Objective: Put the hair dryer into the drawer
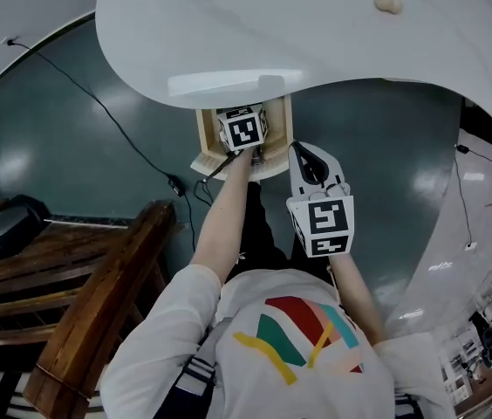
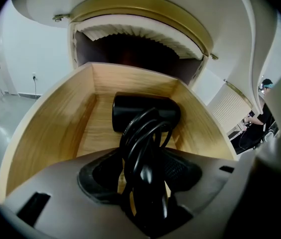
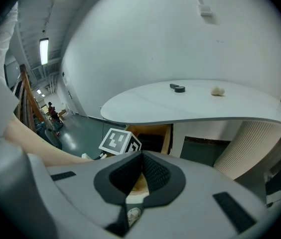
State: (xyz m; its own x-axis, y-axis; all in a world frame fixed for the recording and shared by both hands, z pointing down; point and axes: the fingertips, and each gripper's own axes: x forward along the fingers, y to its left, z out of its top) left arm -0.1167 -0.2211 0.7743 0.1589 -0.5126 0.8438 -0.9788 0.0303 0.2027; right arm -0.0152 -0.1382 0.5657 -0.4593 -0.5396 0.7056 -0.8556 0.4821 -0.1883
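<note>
Left gripper (image 2: pixel 143 173) is clenched on the black coiled cord (image 2: pixel 145 138) of the hair dryer (image 2: pixel 145 111). The loops stand upright between its jaws, pads pressed on either side. The hair dryer's black body lies at 12 o'clock from the jaws, just beyond them, inside the open wooden drawer (image 2: pixel 51 128). The body sits toward the back of the drawer, about midway between the two side walls. Whether it rests on the drawer floor or hangs just above it I can't tell.

In the head view the drawer sticks out from under the white tabletop (image 1: pixel 228 24) at 12 o'clock from the person, and the left gripper's marker cube sits over it. The right gripper (image 3: pixel 141 158) is at about 4 o'clock from the drawer, outside it and apart from the hair dryer. Its jaws are closed together at the tips, with nothing gripped.

On the tabletop, well away from both grippers, are a small dark ring (image 3: pixel 179 88) and a pale lump (image 3: pixel 218 90).
</note>
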